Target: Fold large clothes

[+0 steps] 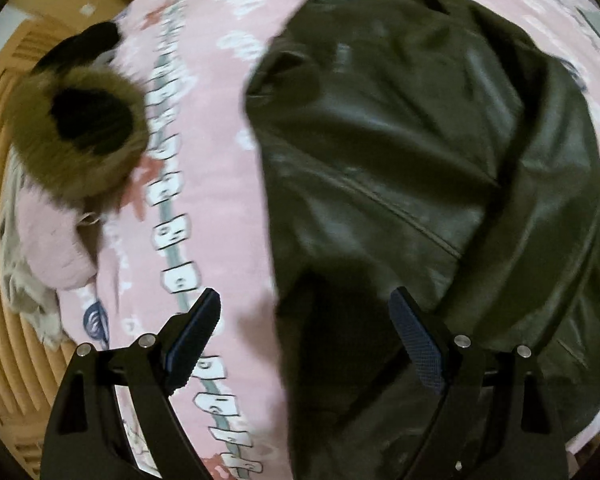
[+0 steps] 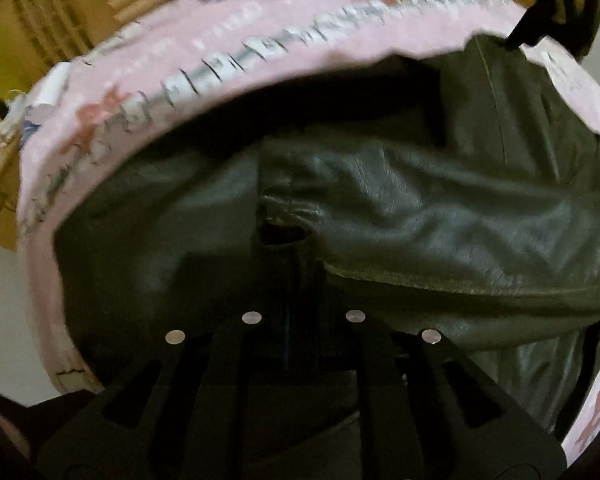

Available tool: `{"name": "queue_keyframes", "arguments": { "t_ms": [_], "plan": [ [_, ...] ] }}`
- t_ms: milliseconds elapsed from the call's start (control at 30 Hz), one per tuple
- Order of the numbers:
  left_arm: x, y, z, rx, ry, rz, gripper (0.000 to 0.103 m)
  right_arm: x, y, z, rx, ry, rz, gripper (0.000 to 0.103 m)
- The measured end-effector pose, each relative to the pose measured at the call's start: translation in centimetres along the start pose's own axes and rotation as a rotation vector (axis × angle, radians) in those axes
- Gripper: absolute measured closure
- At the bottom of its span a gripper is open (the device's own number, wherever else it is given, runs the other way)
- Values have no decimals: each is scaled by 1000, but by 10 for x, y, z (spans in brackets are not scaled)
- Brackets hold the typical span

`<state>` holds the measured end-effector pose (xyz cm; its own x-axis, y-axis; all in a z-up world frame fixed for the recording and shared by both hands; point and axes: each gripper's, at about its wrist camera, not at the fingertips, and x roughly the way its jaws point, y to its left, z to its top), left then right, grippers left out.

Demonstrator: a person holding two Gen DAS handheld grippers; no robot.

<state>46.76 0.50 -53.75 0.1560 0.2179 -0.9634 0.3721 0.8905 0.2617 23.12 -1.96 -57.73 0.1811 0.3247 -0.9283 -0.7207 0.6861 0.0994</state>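
Now our right tool [image 2: 300,248] is clamped on the jacket [image 1: 400,140] sleeve to fold it across. Our left tool [image 1: 304,312] hangs wide open, empty, over the bed [image 1: 220,160].

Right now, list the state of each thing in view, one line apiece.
Jacket: dark leather, spread on the bed, partly folded over itself.
Left tongs: open, hovering above the jacket's near edge, holding nothing.
Right tongs: shut on a fold of the jacket.
Bedsheet: pink, printed, lying under the jacket.
Fur-trimmed coat: bunched at the bed's edge, untouched.
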Motion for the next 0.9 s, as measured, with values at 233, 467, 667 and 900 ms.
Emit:
{"name": "queue_keyframes", "arguments": {
  "t_ms": [233,467,667,900],
  "plan": [
    [1,-14,-5,24,21,-73,20,-19,-45,-15,378,35,195,59],
    [-8,-11,-8,-13,31,-108,20,-66,-76,-40,680,-72,301,13],
    [-22,-24,-11,-42,9,-199,17,-143,-189,-68,879,-203,27,13],
    [-3,-98,-17,35,4,-321,17,-141,-391,21,863,-94,-98,13]
  ]
}}
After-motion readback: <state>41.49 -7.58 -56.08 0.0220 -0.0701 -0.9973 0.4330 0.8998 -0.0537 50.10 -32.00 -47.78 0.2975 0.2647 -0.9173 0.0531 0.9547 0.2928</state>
